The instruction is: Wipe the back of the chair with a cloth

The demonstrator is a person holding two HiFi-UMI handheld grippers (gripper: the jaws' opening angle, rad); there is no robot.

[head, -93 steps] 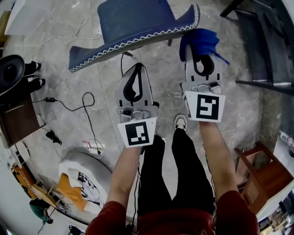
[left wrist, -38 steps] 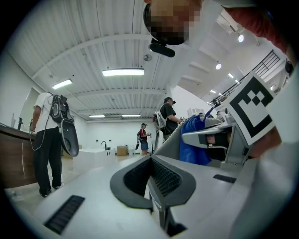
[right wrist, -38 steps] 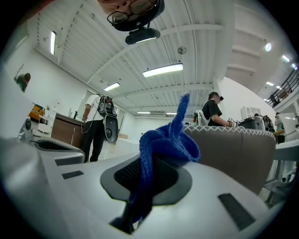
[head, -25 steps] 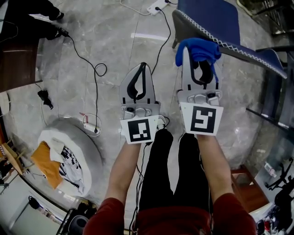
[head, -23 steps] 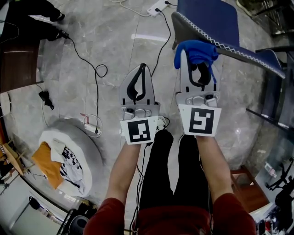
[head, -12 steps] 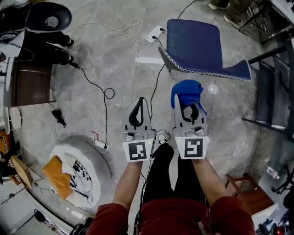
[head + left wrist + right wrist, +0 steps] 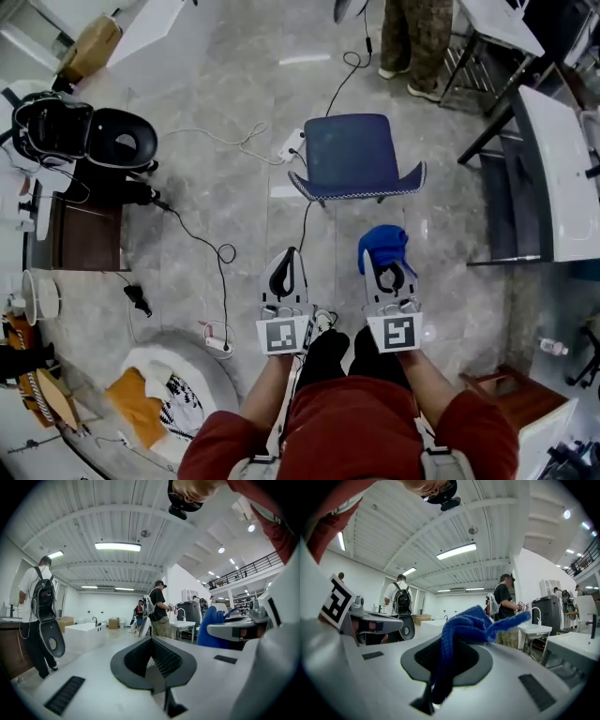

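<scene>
Evidently the blue cloth (image 7: 383, 246) (knitted, so likely soft, light and floppy) sits pinched by a fold in the right gripper (image 7: 386, 267), a sound hold, well short of the chair (image 7: 353, 155), while the left gripper (image 7: 285, 258) is closed on nothing.

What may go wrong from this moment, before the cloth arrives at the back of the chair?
1. A power strip lies on the floor close beside the chair; a foot might catch it while stepping in.
2. The right gripper pinches only a fold of the cloth, and most of it bunches loose above the jaws. It may slip out under wiping pressure.
3. A person stands just beyond the chair, so a pushed chair might slide toward them.
</scene>
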